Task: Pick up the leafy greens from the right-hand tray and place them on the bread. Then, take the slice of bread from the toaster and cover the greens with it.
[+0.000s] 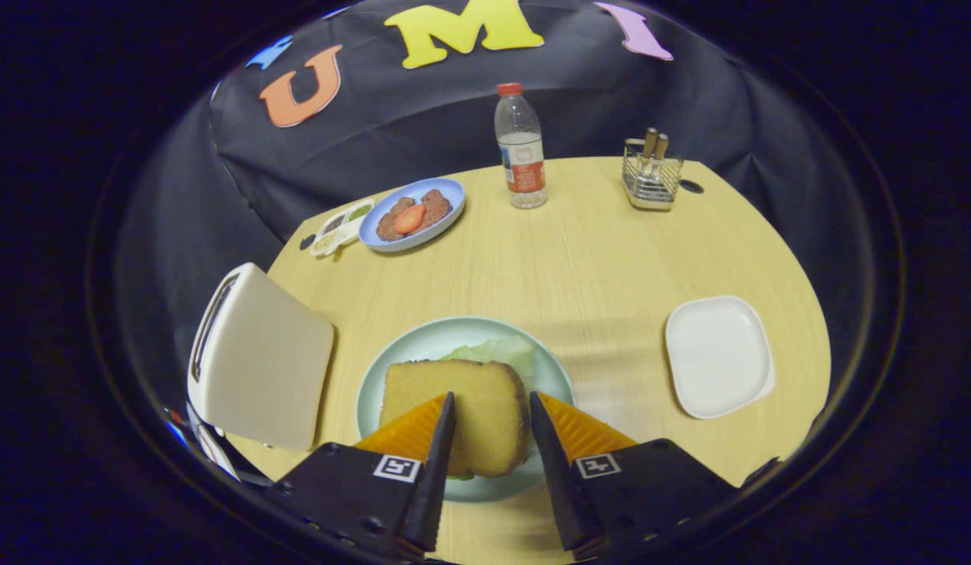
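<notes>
Nearest of all, the gripper (492,408) hangs over the near edge of the table (611,259) with its fingers spread apart. The slice of bread (470,408) shows in the gap between the tips; neither finger seems to press on it, though whether the left tip grazes its crust cannot be told.

That slice lies on the pale green plate (399,353), covering the leafy greens (501,351), of which a light green edge pokes out on the far side. A thin green sliver also shows under the near crust. A lower slice beneath the greens is hidden, if it is there. Judged from this, both steps look done and the sandwich is closed.

The risk now lies in pulling away. If the fingers draw back low or at a slant, a tip could catch the crust and drag the top slice askew, uncovering the greens or nudging the plate toward the table edge. A straight lift before any retreat would avoid that.

Just left of the plate stands the toaster (258,361), tilted by the lens, its slot apparently empty. A sideways swing to the left could knock it. To the right, well apart, sits the white tray (717,353), bare of greens.

Farther off are a blue plate (411,213) with food, a small compartment dish (340,226) beside it, a water bottle (519,149) and a wire cutlery holder (650,176).
</notes>
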Action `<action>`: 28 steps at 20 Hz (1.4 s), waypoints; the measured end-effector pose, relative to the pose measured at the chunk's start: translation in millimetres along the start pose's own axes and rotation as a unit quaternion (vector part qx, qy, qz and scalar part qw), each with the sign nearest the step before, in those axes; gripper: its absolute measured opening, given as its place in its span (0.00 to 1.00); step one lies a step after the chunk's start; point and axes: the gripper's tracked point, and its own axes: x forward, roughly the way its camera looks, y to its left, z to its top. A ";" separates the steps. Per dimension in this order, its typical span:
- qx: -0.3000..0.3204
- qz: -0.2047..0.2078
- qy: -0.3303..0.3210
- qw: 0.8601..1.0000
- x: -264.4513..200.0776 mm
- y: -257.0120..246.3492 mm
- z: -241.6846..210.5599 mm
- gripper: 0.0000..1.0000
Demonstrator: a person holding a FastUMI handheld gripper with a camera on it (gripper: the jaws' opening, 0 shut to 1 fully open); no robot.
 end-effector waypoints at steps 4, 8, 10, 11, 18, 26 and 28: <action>-0.050 -0.009 -0.052 0.997 -37.3 -1.7 20.8 0.78; -0.091 -0.008 -0.144 0.985 -104.3 12.5 55.8 0.97; -0.115 -0.018 -0.190 0.975 -141.1 17.9 70.6 0.97; -0.122 -0.024 -0.215 0.969 -160.9 20.3 78.2 0.97; -0.134 -0.066 -0.366 0.919 -291.4 31.6 96.8 0.96; -0.117 -0.060 -0.385 0.913 -342.1 44.6 96.4 0.96; -0.115 -0.057 -0.392 0.911 -346.9 52.8 97.7 0.96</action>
